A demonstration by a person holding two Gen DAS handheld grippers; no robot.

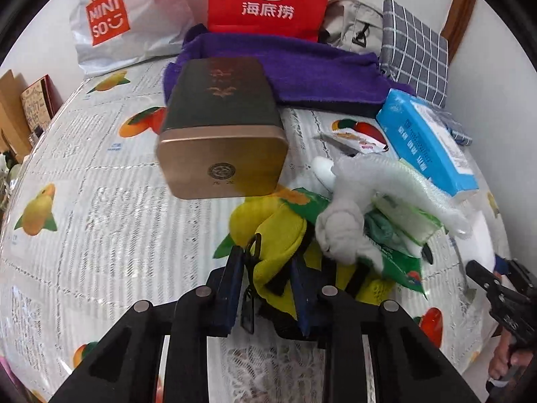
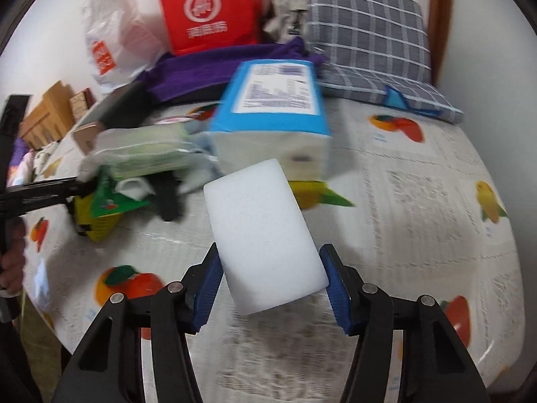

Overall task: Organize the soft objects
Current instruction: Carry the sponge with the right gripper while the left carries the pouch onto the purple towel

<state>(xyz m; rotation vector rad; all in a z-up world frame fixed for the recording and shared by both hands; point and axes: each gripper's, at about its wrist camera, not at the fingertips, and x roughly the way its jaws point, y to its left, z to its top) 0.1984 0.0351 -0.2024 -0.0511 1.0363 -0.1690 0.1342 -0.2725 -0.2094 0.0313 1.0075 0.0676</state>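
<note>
My left gripper is shut on a yellow mesh bag with black straps, low on the table. On the bag's far side lie a grey-white plush toy, a green packet and a white-green scrubbing pad. My right gripper is shut on a white sponge block, held above the table; the same pile lies to its left. The right gripper also shows at the right edge of the left wrist view.
A bronze-and-black tin box stands left of the pile. A blue tissue pack lies behind the sponge. A purple towel, red paper bag, white Miniso bag and grey checked cushion line the back. The fruit-print tablecloth covers the table.
</note>
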